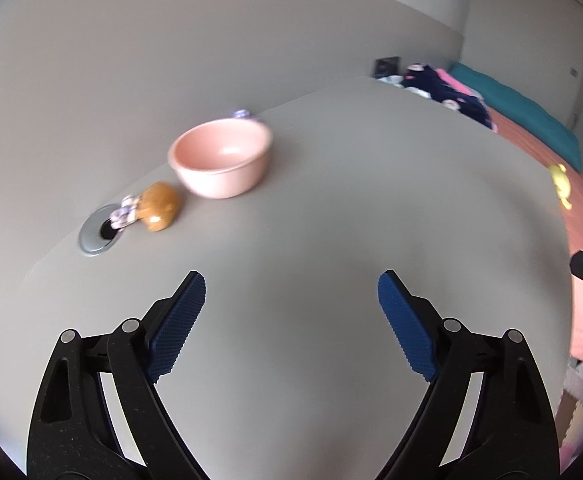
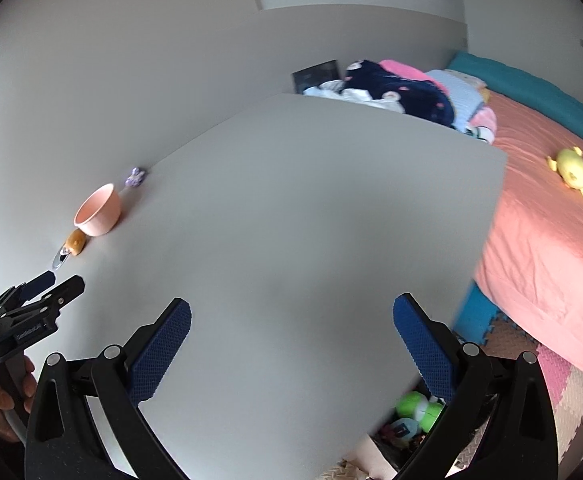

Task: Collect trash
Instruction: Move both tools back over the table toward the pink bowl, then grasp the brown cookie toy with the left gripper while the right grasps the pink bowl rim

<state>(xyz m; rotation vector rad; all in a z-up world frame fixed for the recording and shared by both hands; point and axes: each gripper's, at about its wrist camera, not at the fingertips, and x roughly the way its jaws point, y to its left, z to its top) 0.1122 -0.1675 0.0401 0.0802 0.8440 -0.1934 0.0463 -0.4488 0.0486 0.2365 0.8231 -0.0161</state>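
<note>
A pink bowl (image 1: 221, 160) (image 2: 98, 210) stands on the grey table (image 1: 331, 220) near its far left edge. Beside it lies a brown crumpled lump (image 1: 159, 206) (image 2: 76, 242). It touches a purple-and-white wrapper (image 1: 125, 212), which lies partly over a round cable hole (image 1: 95, 236). A second purple wrapper (image 1: 242, 114) (image 2: 136, 176) lies just behind the bowl. My left gripper (image 1: 291, 280) (image 2: 65, 280) is open and empty, short of the bowl over bare table. My right gripper (image 2: 291, 304) is open and empty over the table's middle.
A bed with a salmon sheet (image 2: 543, 240) runs along the table's right side, with a yellow plush toy (image 2: 571, 172) on it. Clothes (image 2: 395, 88) are piled past the table's far edge. Toys (image 2: 415, 408) and foam mats (image 2: 531, 360) lie on the floor below the right edge.
</note>
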